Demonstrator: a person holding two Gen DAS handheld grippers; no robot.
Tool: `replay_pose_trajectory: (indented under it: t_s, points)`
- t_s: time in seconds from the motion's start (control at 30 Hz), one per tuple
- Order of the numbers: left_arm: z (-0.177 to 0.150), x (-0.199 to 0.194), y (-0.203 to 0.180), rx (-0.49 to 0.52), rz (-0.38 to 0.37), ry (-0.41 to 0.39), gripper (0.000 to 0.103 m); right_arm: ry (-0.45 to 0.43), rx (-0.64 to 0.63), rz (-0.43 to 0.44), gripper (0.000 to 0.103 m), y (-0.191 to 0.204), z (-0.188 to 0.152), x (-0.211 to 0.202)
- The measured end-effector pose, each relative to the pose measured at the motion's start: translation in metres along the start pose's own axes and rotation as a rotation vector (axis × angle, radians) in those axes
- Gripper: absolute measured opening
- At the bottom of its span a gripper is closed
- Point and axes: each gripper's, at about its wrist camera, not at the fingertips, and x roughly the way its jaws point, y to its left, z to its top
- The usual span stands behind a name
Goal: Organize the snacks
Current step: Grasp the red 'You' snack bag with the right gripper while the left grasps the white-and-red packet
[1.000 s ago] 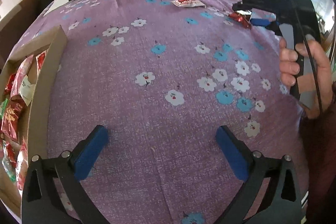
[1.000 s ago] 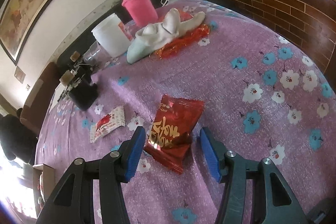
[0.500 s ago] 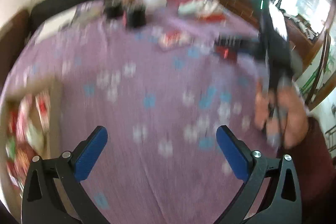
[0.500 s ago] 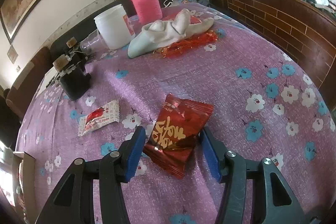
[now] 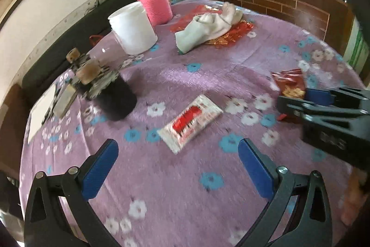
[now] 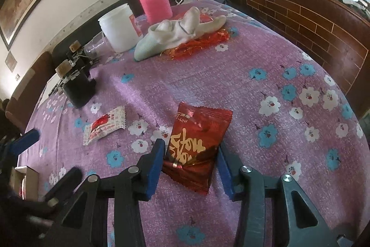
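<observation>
The right hand-held gripper (image 6: 190, 161) has just been closing, its pads now against the red packet (image 6: 196, 145) on the tabletop (image 6: 231, 75), while the left hand-held gripper (image 5: 178, 166), jaws apart, has swung to the white packet (image 5: 190, 123) at its twelve o'clock, so both snacks look nearly ready for lifting.

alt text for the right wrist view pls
The right gripper has just been closing around a red snack packet lying on a purple floral tablecloth. A white snack packet lies to its left.
</observation>
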Motion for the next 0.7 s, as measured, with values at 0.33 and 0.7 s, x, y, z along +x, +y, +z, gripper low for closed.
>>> replay_pose_trajectory:
  t_s: [0.33,0.7]
  points:
    - [0.014,0.043,0.015,-0.051,-0.048,0.042,0.103,0.012,-0.010,-0.012,0.047,0.002,0.001,0.002]
    - [0.020,0.052,0.010,-0.157,-0.123,0.107,0.094,0.013,-0.021,-0.022,0.047,0.003,0.001,0.003]
